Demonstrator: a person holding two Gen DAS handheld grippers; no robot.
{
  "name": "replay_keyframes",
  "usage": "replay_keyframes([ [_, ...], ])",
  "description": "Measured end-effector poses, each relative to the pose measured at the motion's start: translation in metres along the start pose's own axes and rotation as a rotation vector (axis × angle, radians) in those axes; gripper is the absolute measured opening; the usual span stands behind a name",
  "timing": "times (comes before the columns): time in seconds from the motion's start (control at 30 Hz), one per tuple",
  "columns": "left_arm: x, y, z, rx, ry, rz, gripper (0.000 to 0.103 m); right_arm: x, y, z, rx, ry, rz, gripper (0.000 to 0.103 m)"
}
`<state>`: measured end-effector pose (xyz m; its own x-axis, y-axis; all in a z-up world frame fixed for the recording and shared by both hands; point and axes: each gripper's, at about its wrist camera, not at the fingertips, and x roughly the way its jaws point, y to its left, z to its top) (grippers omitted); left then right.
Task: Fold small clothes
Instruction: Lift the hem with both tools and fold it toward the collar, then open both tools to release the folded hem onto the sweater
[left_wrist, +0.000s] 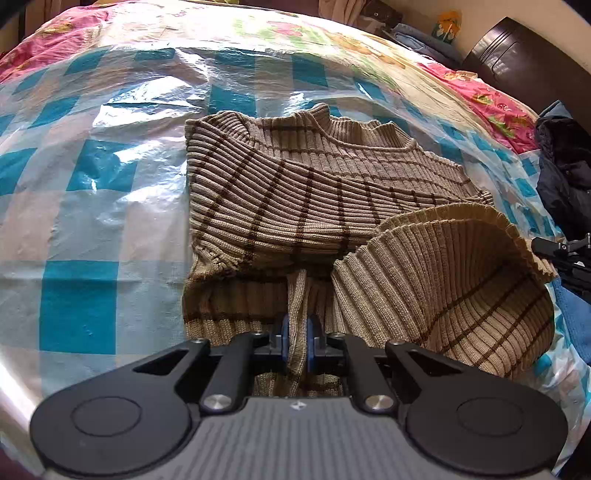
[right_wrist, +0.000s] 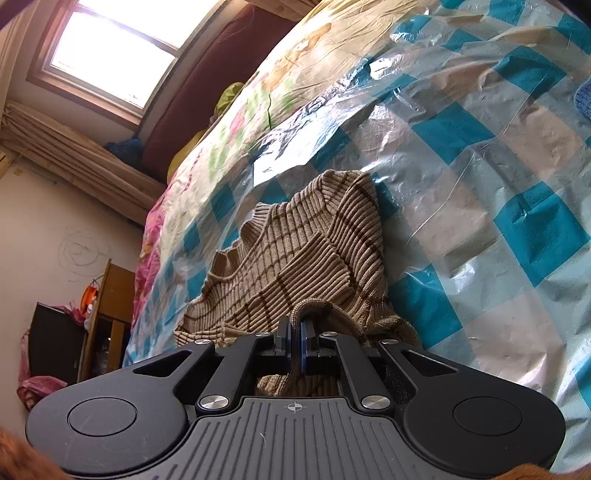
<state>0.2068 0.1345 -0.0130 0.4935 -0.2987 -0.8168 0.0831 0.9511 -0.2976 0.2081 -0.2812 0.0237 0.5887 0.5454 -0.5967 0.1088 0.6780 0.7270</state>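
Mid-fold: both left tongs (left_wrist: 296, 334) and right tongs (right_wrist: 295, 334) clenched on the hem of the striped sweater (left_wrist: 295, 192), which lies on the bed's checked plastic sheet (left_wrist: 92, 184). Next, I'd say: carry hem toward collar, lay flat, release.

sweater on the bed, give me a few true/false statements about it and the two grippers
1. The sweater is beige ribbed knit with thin brown stripes. True.
2. The left gripper hangs open above the sweater. False: its jaws are shut on a pinched fold of the knit.
3. The sweater lies on a checked plastic sheet in teal and white. True.
4. The right gripper holds nothing. False: it too is shut on the sweater's edge.
5. One sleeve is folded across the sweater's front. True.
6. The sweater is already a neat flat square. False: its lower part is lifted and curls over in the left wrist view.
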Motion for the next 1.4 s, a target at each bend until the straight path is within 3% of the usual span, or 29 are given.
replay_keyframes([
  [0.13, -0.021, -0.002, 0.004, -0.022, -0.070, -0.018, 0.011, -0.010, 0.002, 0.003, 0.011, -0.022, 0.022, 0.005],
  [0.33, -0.080, 0.010, 0.030, -0.085, -0.290, -0.063, 0.010, -0.030, 0.018, 0.017, 0.020, -0.101, 0.097, 0.006],
  [0.5, -0.081, 0.036, 0.049, -0.158, -0.366, -0.041, 0.010, -0.026, 0.024, 0.029, 0.036, -0.156, 0.122, 0.006],
  [0.6, -0.058, 0.049, 0.062, -0.179, -0.371, 0.003, 0.010, -0.007, 0.022, 0.040, 0.046, -0.166, 0.090, 0.005],
  [0.7, -0.023, 0.062, 0.070, -0.234, -0.351, 0.028, 0.010, 0.025, 0.013, 0.053, 0.062, -0.172, 0.004, 0.006],
  [0.9, 0.024, 0.066, 0.072, -0.204, -0.274, 0.116, 0.011, 0.067, -0.003, 0.072, 0.082, -0.163, -0.118, 0.005],
  [1.0, 0.024, 0.065, 0.072, -0.194, -0.271, 0.129, 0.013, 0.072, -0.008, 0.071, 0.102, -0.145, -0.119, 0.011],
  [1.07, 0.018, 0.068, 0.072, -0.218, -0.276, 0.117, 0.014, 0.067, -0.015, 0.072, 0.155, -0.140, -0.057, 0.018],
  [1.13, 0.010, 0.072, 0.069, -0.253, -0.296, 0.110, 0.016, 0.053, -0.019, 0.071, 0.188, -0.170, -0.011, 0.055],
  [1.17, 0.005, 0.075, 0.068, -0.272, -0.305, 0.106, 0.018, 0.045, -0.019, 0.070, 0.173, -0.194, -0.008, 0.059],
  [1.27, -0.010, 0.081, 0.058, -0.318, -0.326, 0.091, 0.019, 0.026, -0.010, 0.060, 0.039, -0.201, -0.039, 0.059],
  [1.4, -0.031, 0.068, 0.031, -0.277, -0.333, 0.068, 0.020, 0.020, 0.006, 0.027, -0.167, -0.111, -0.123, 0.058],
])
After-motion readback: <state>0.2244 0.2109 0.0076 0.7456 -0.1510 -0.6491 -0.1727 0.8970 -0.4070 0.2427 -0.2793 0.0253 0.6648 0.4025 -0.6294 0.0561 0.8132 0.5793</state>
